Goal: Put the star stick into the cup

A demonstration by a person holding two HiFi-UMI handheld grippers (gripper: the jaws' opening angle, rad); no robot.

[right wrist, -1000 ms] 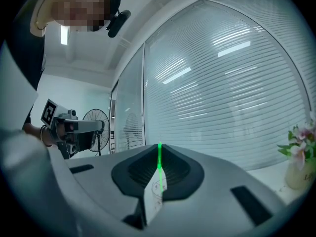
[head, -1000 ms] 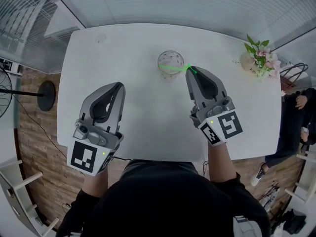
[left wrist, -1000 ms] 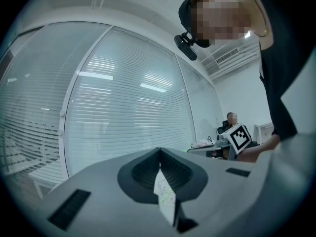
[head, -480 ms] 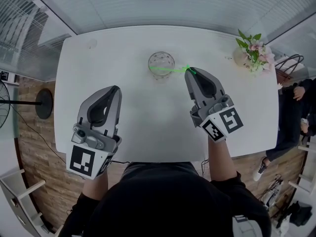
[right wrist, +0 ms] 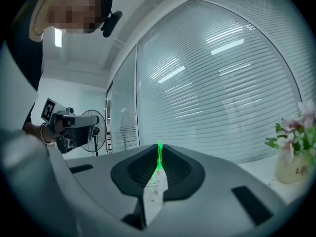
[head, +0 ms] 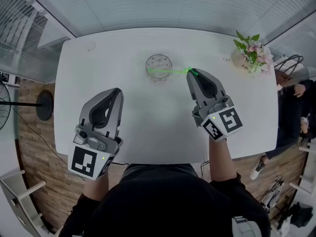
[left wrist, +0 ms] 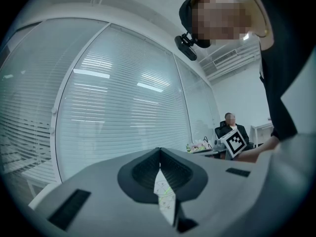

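Filling the middle of the head view, the white desk [head: 148, 127] has its near edge hidden by the person's dark-clad torso [head: 168, 201]. The left gripper [head: 118, 91] hangs over the desk's near left, well apart from the cup [head: 159, 62]. Its own view shows its jaws closed tip to tip with nothing between them. The right gripper [head: 191, 73] points toward the cup from just beside it. Its jaws have just been opening slightly, yet their tips look pinched on one end of the green star stick [head: 174, 71]. The clear glass cup stands upright toward the desk's far side, hard to outline against the white top. The star stick runs level from the jaw tips across the cup's mouth. Its star cannot be made out, nor whether it rests on the rim or reaches inside.
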